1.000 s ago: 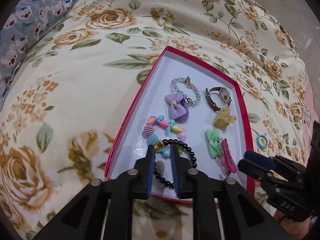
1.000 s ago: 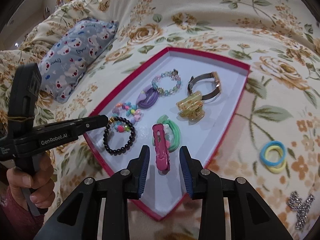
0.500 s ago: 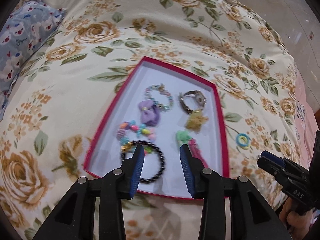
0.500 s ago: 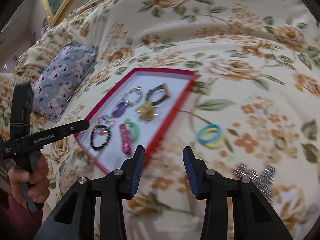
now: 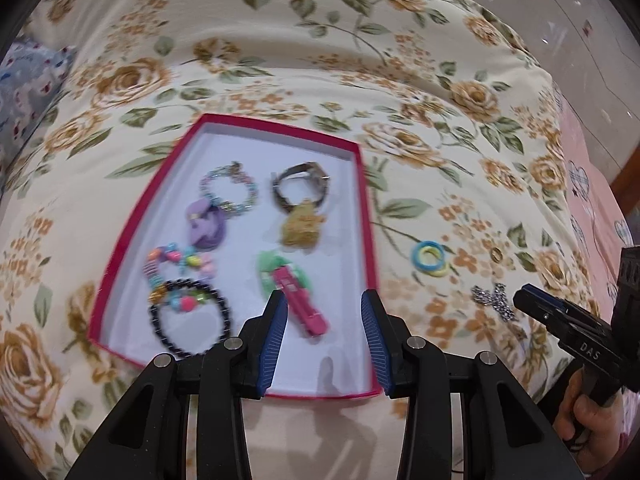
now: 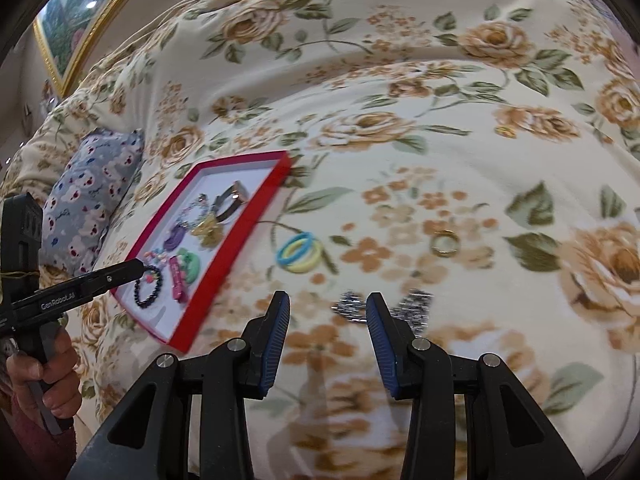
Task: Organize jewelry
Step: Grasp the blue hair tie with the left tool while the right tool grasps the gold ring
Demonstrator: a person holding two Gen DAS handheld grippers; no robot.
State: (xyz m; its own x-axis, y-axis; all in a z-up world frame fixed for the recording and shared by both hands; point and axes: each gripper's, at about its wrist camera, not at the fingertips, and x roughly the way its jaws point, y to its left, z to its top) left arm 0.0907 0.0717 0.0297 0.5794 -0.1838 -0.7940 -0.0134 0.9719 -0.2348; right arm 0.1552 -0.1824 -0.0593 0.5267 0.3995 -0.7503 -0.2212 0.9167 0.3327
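Red-rimmed tray [image 5: 362, 216] on floral bedspread [image 5: 280, 52] holds black bead bracelet [image 5: 188, 326], pink clip [image 5: 304, 304], watch [image 5: 302, 186]. Left gripper [image 5: 324, 340] over tray's near right part, jaws apart, empty. Right gripper [image 6: 328, 340] over bedspread right of tray, jaws apart, sparkly clip [image 6: 352, 306] just beyond. Hair ties [image 6: 298, 252], gold ring [image 6: 444, 244] lie farther out.

Left tongs [image 5: 324, 312] opened, right tongs [image 6: 328, 312] seemingly over rhinestone clip [image 6: 412, 306]
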